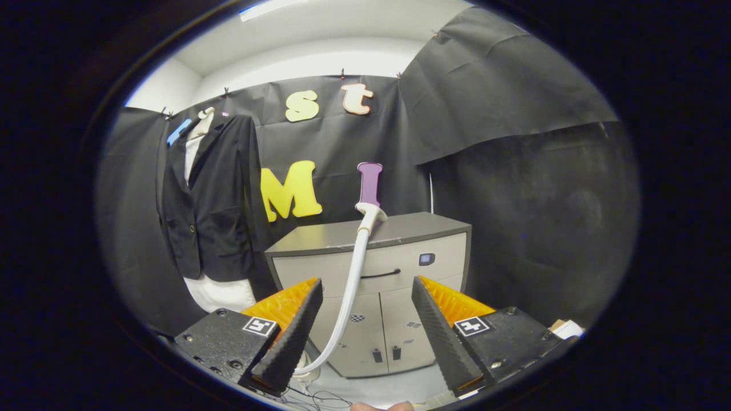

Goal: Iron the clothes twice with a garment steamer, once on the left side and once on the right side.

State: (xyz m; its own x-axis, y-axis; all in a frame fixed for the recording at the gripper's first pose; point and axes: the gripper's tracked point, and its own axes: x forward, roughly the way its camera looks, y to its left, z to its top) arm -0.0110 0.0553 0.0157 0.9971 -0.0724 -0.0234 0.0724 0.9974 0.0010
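- Claw (365, 291): the two-finger gripper stands wide apart, nothing clamped; neither finger touches any object. A square marker tag sits on the body behind each finger.
- Black suit jacket (211, 200): hangs on a hanger against the dark cloth wall, well beyond and to the left of the left finger. Its front is partly parted at the collar, with a white shirt (220, 292) showing at the neck and below the hem (the hem hangs lower than the cabinet top).
- Blue clip (179, 131): fixed at the top of the cloth wall, just beside the jacket's shoulder.
- White flexible steamer hose (353, 279): rises from a pale base near the floor, just ahead of the left fingertip, and curves upward through the gap between the fingers without touching them.
- Garment steamer head (370, 200): white neck with a purple upright handle, at the upper end of the hose, standing at the height of the cabinet top, beyond the fingers.
- Grey cabinet (422, 228): behind the hose, with a dark top, one drawer with a dark handle, and two doors below; a small dark panel sits at the drawer's right.
- Thin dark cables (320, 397): lie on the pale floor between the fingers' bases.
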